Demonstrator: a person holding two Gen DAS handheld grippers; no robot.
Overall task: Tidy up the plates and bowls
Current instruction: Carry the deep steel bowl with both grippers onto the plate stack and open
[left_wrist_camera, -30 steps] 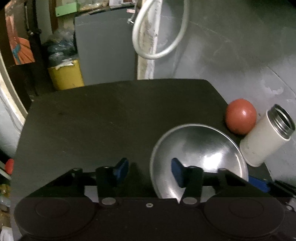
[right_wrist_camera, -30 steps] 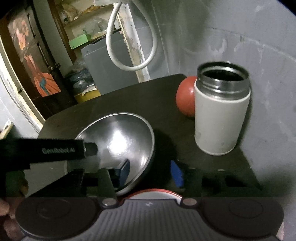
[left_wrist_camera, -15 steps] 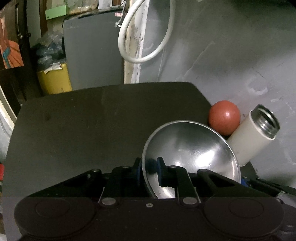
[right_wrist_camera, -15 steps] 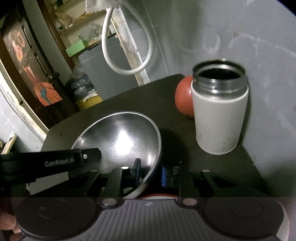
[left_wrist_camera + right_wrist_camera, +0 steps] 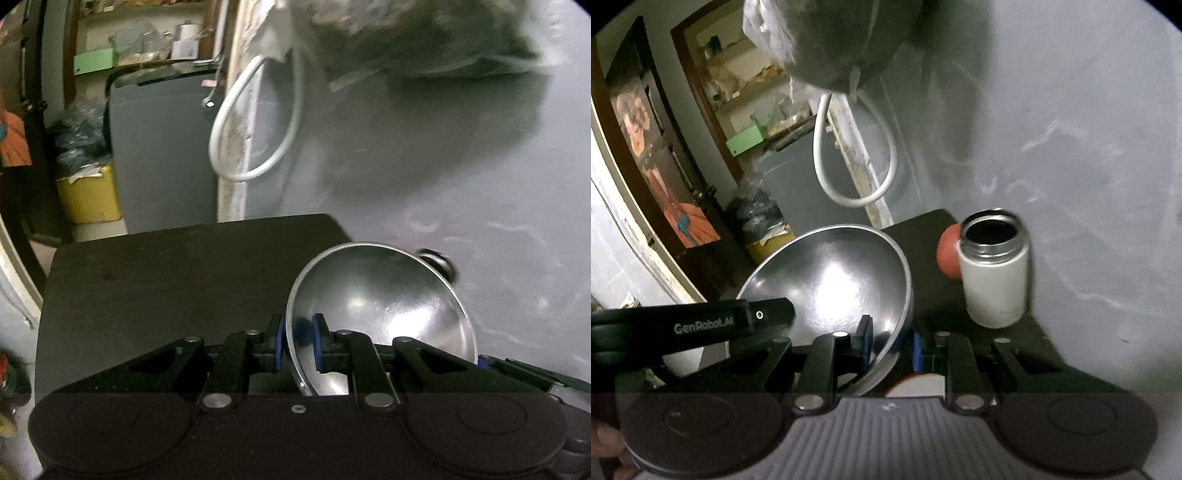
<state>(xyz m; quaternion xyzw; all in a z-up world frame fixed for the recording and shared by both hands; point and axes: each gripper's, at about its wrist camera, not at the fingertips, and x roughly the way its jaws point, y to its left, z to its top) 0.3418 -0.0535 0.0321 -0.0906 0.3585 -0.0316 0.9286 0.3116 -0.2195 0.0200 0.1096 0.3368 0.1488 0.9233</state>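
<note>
Two claws pinching one shiny round steel bowl (image 5: 380,306), smooth rim

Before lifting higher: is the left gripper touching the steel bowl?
Touching. Left wrist view shows the left gripper clamped on the steel bowl rim.

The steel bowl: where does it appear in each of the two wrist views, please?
Left wrist view: the steel bowl is right of centre, low, its left rim between the left gripper jaws.
Right wrist view: the bowl is left of centre, its right rim between the right gripper jaws.
Shared landmark: the white hose loop hanging on the wall behind.
</note>
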